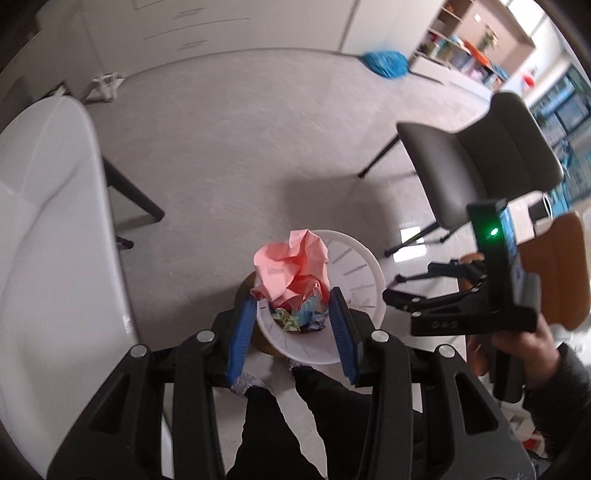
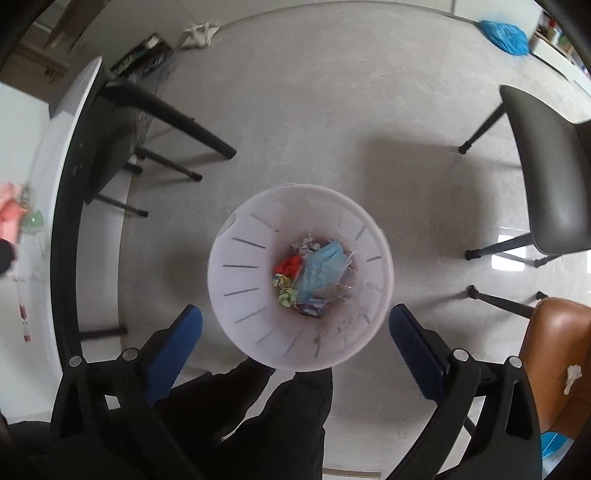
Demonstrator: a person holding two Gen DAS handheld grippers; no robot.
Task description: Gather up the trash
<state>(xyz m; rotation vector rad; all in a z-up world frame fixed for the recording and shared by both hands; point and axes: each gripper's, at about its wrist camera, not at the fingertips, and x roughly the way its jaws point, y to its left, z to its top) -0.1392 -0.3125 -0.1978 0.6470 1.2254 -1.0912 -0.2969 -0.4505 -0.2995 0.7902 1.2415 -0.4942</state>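
My left gripper [image 1: 293, 306] is shut on a crumpled pink paper ball [image 1: 291, 267] and holds it above the white slotted trash bin [image 1: 364, 273] on the floor. My right gripper [image 2: 295, 325] is open and empty, looking straight down into the bin [image 2: 236, 266]. Inside lie a blue face mask [image 2: 321, 269], red, green and grey paper scraps [image 2: 288, 280]. The right gripper also shows in the left wrist view [image 1: 391, 288], to the right of the bin.
A white table [image 1: 48, 221] stands at left, with black legs [image 2: 177, 118]. A grey chair [image 2: 546, 177] is at right and a brown chair [image 2: 554, 354] at lower right. A blue bag [image 2: 504, 31] lies on the far floor. My legs [image 2: 288, 406] stand beside the bin.
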